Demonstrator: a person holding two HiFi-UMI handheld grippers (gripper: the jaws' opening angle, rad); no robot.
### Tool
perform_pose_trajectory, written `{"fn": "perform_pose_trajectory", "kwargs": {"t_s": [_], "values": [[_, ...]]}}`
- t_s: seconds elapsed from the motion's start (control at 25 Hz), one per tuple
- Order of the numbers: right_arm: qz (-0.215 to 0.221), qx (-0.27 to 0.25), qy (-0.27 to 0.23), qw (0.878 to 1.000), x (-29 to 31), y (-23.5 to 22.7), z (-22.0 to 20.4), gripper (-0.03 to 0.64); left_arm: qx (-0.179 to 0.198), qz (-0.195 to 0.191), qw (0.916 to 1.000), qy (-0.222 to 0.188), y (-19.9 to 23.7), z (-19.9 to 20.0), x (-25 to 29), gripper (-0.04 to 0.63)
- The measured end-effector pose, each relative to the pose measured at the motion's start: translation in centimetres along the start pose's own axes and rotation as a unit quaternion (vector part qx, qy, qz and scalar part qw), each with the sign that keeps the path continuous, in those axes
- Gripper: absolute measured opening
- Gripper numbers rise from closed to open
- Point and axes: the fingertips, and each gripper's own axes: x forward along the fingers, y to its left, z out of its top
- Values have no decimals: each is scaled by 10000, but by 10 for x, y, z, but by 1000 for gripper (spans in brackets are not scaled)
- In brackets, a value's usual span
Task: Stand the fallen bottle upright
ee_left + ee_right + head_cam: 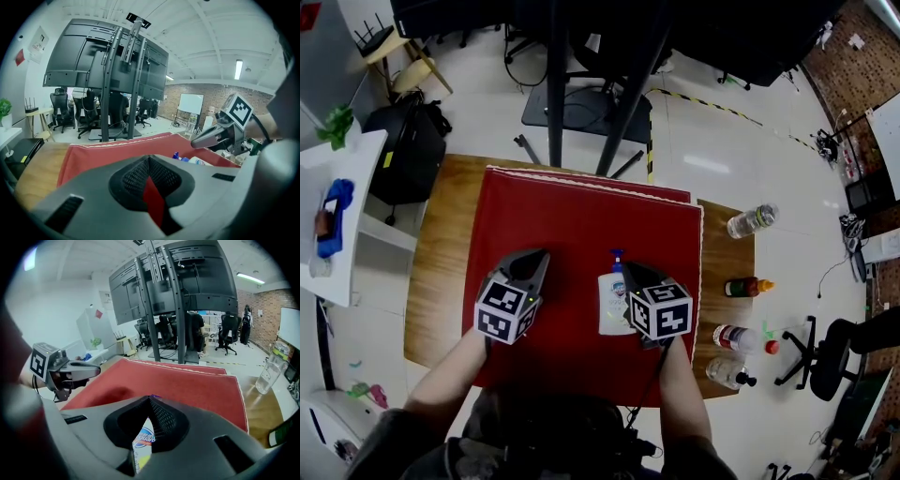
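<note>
On the wooden table (441,244), above a white floor (750,141), a red cloth (581,216) carries the bottle (612,300). It lies just beside the right gripper (633,272), with the left gripper (541,255) near. Both pairs of jaws are together and empty. The label shows only "guar".

Red cloth (581,216), white bottle (612,305), brown wooden table (431,281).

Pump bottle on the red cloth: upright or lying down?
Lying down. The head view shows the pump bottle flat on the red cloth, label facing up, blue pump toward the cloth's far edge.
</note>
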Motion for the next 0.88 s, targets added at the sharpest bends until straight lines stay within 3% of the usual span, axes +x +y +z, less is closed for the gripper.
{"fn": "perform_pose_trajectory", "kwargs": {"t_s": [0.32, 0.88], "values": [[97, 134, 395, 9991, 15, -6, -4, 35, 167, -141, 9997, 148, -6, -4, 16, 12], [436, 164, 1470, 9880, 59, -15, -22, 220, 100, -242, 9993, 277, -1, -8, 44, 12]]}}
